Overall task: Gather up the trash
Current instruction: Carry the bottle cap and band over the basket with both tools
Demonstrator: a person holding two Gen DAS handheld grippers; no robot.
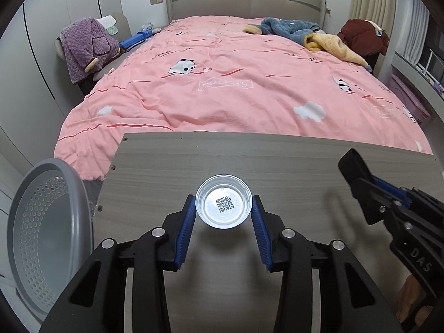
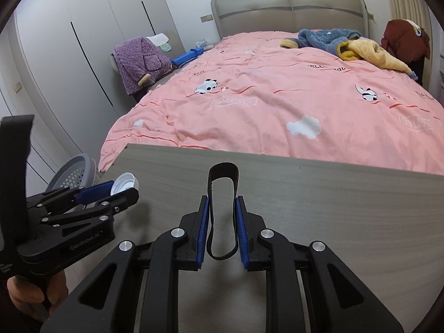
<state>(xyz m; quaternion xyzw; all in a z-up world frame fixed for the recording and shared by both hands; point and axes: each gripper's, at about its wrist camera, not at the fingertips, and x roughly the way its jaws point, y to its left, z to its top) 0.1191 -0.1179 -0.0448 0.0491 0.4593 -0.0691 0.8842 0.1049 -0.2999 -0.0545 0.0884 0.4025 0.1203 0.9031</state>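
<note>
My left gripper is shut on a white plastic lid with a QR code inside, held above the grey wooden table. The lid and left gripper also show at the left of the right wrist view. My right gripper is shut on a black strip loop, squeezed between the blue pads. The right gripper with the black piece at its tip shows at the right of the left wrist view. A grey perforated waste basket stands left of the table.
Beyond the table's far edge lies a bed with a pink duvet, with blue and yellow clothes near the headboard. A chair with a purple robe stands at the bed's left. White wardrobe doors line the left wall. The basket sits by the table's left corner.
</note>
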